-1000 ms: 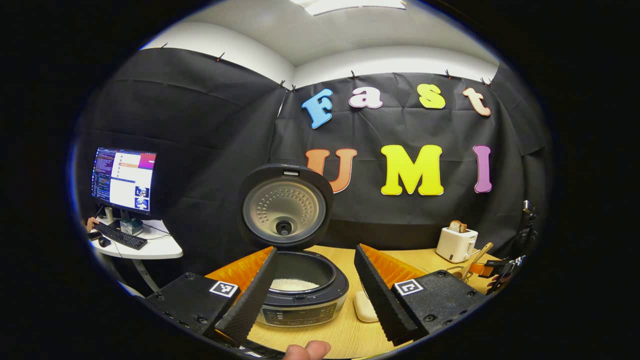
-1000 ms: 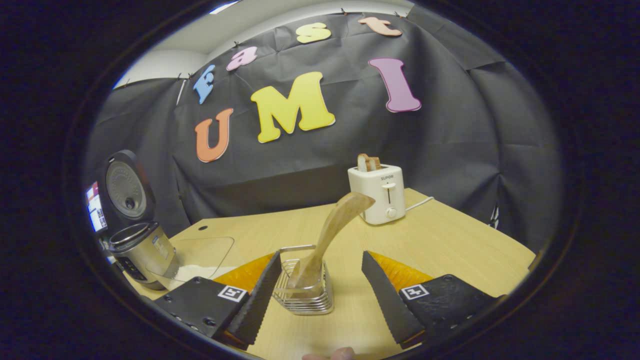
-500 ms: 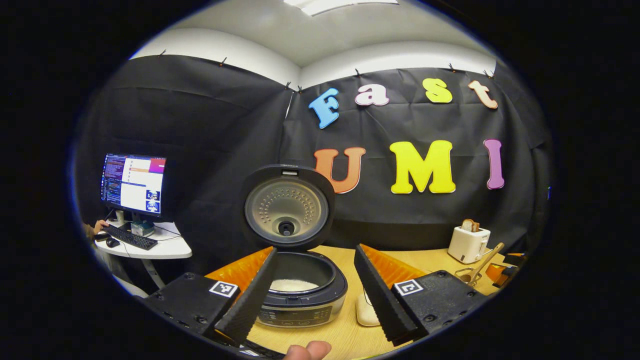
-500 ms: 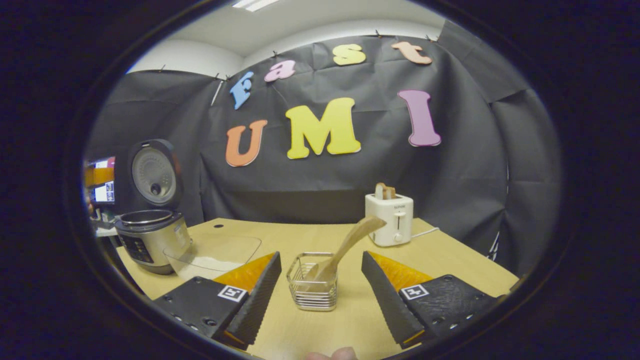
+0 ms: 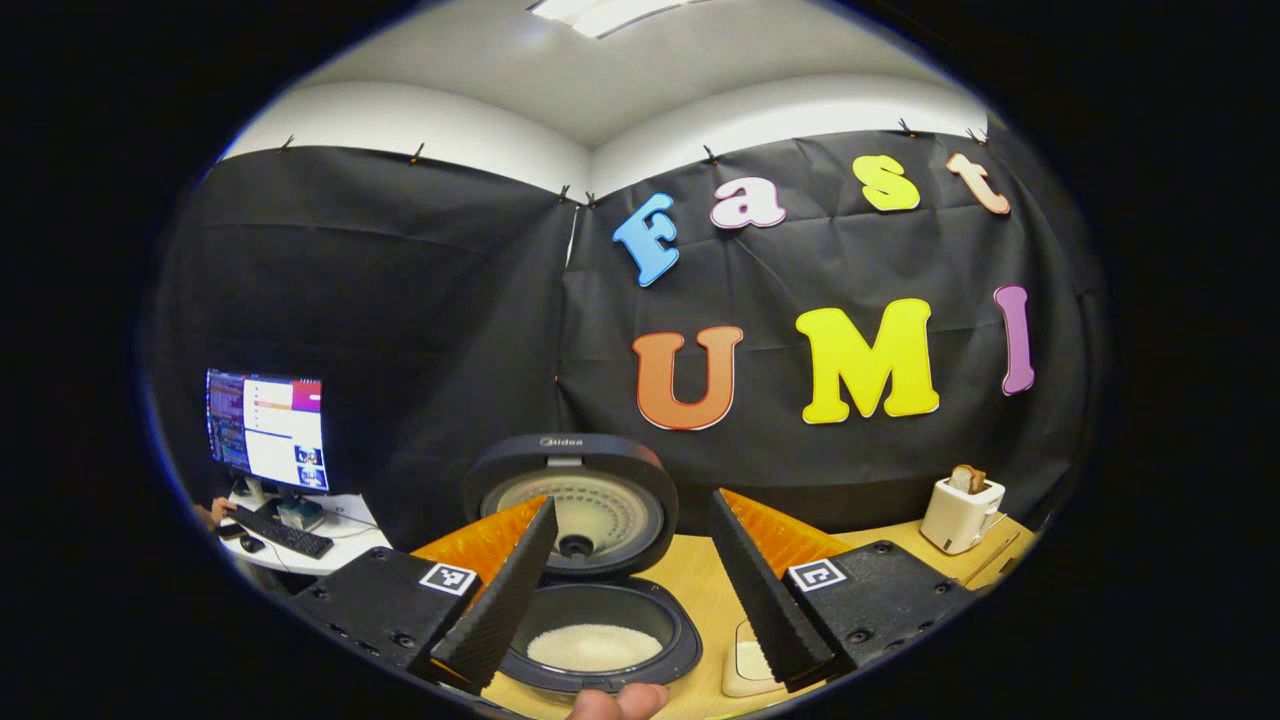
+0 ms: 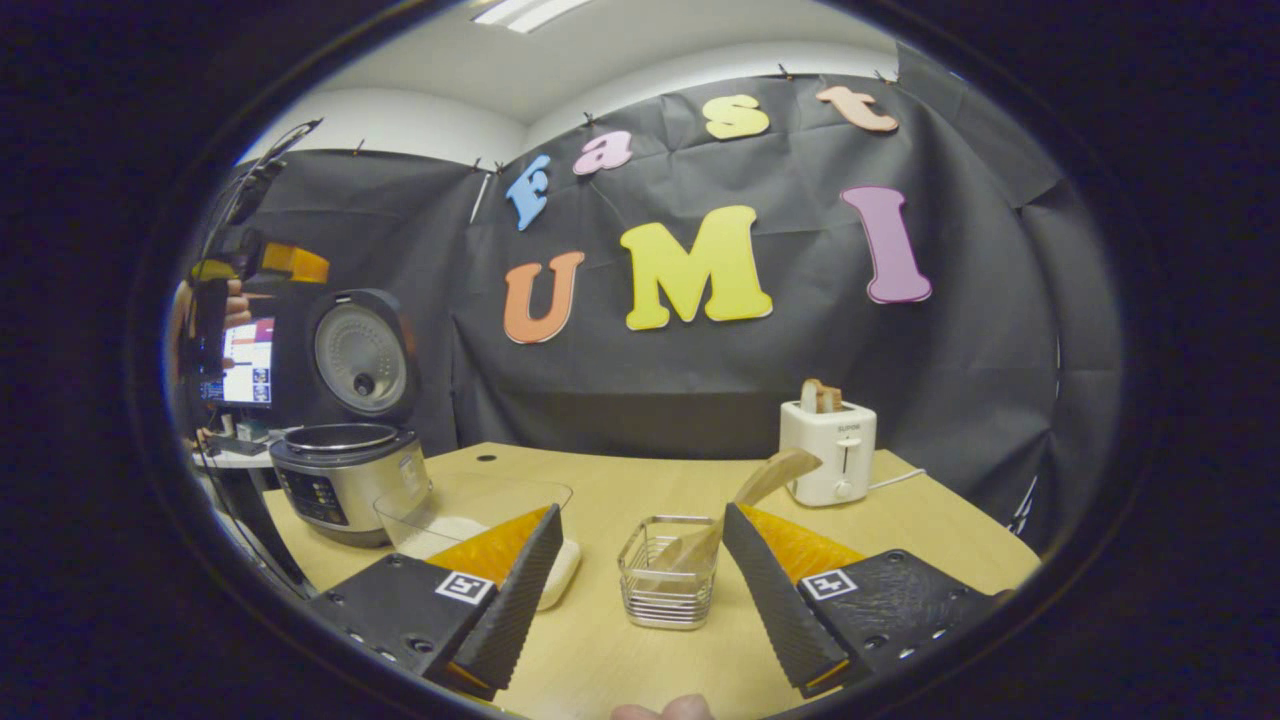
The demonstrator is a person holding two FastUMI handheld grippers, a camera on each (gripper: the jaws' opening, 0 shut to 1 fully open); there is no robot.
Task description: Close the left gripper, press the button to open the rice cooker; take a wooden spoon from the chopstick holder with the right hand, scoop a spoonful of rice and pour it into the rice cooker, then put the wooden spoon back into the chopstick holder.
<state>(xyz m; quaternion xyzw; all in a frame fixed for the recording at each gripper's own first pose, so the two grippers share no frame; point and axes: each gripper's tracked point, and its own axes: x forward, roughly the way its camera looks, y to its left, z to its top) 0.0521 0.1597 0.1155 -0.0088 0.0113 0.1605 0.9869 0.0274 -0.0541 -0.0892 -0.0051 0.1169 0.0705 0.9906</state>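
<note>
Judging the task near its end: the right hand-held gripper (image 6: 640, 590) hangs with its two fingers spread wide and nothing between them, low over the desk (image 6: 930, 520) and just in front of the wire chopstick holder (image 6: 668, 572). The wooden spoon (image 6: 745, 500) stands inside that holder, bowl down and handle leaning up toward the toaster (image 6: 828, 450) near the desk's far right edge; the right finger partly covers the handle. To finish well, the open fingers should draw straight away from the holder without brushing the leaning handle, since a light wire basket would likely tip or slide under a sideways nudge.

Beside the left finger in the right gripper view lies a clear dish (image 6: 470, 505) holding rice, and beyond it, at the desk's far left corner, the rice cooker (image 6: 345, 475) stands with its lid (image 6: 362, 352) upright. The other hand-held gripper (image 6: 265, 262) shows high above the cooker.

In the left gripper view, the left hand-held gripper (image 5: 633, 590) also has its fingers spread and empty, poised above the open rice cooker (image 5: 600, 625), whose pot holds white rice (image 5: 593, 647). A thumb tip (image 5: 618, 702) shows at the bottom. A desk with a monitor (image 5: 265, 428) stands outside the booth.
</note>
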